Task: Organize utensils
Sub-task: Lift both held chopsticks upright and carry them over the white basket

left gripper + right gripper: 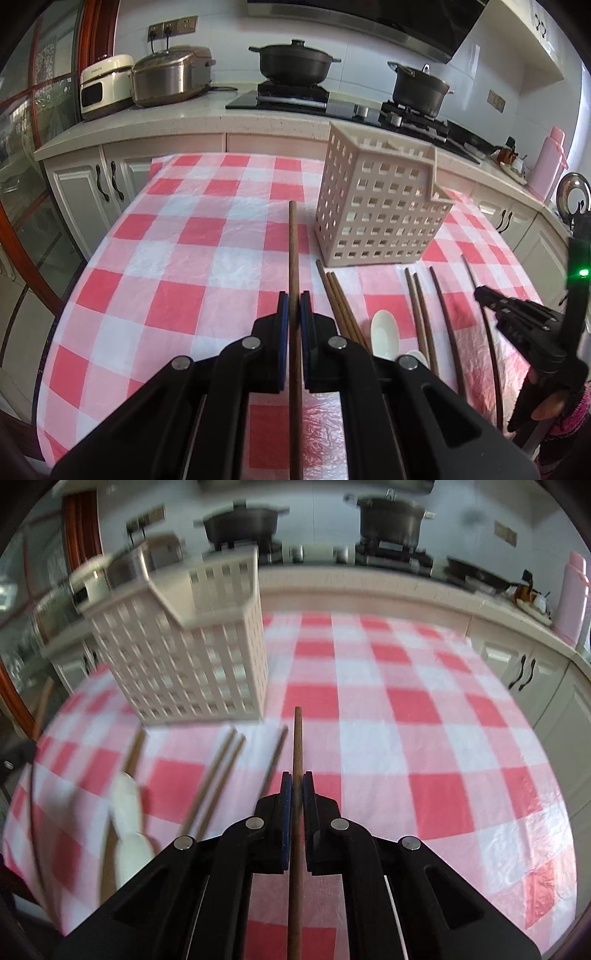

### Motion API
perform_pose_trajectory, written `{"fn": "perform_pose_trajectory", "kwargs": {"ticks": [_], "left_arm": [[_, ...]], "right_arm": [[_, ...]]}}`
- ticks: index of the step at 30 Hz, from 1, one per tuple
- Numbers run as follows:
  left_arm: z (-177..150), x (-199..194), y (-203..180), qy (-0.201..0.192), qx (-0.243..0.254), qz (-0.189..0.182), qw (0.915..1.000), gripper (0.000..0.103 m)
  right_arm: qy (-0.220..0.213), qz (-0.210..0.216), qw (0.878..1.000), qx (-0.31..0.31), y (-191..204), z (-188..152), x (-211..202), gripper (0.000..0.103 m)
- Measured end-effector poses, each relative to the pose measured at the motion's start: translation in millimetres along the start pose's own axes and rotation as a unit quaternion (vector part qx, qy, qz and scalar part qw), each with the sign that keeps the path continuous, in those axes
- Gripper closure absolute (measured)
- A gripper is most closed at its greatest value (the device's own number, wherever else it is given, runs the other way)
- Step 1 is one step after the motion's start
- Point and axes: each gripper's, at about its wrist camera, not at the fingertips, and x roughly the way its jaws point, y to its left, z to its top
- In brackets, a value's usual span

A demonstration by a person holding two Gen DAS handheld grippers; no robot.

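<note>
My left gripper (294, 300) is shut on a brown wooden chopstick (293, 251) that points forward above the checked tablecloth, left of the beige perforated utensil basket (380, 206). My right gripper (296, 780) is shut on another brown chopstick (297, 738), its tip near the basket's (192, 653) front right corner. The right gripper also shows at the right edge of the left wrist view (517, 317). Several loose chopsticks (421, 314) and white ceramic spoons (384, 332) lie on the cloth in front of the basket. They also show, blurred, in the right wrist view (218, 775).
The table has a red and white checked cloth (177, 266). Behind it runs a kitchen counter (207, 114) with two rice cookers (170, 74), a stove with two black pots (295, 61), and a pink bottle (550, 162) at the right.
</note>
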Motion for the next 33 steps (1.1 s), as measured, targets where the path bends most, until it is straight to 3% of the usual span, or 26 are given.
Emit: {"fn": "perform_pose_trajectory", "kwargs": {"ticks": [6, 17, 33], "left_arm": [[5.1, -24.2, -3.2, -0.030, 0.003, -0.010, 0.9995, 0.097], [2.0, -67.6, -18.2, -0.092, 0.029, -0.006, 0.9953, 0.097], [-1.9, -91.0, -34.4, -0.169, 0.042, 0.013, 0.9846, 0.097]], "right_arm": [[-0.066, 0.017, 0.998, -0.002, 4.0, 14.1, -46.9, 0.098], [-0.144, 0.012, 0.989, -0.014, 12.4, 7.1, -112.1, 0.098], [-0.197, 0.008, 0.980, -0.019, 13.5, 0.7, -133.8, 0.098]]}}
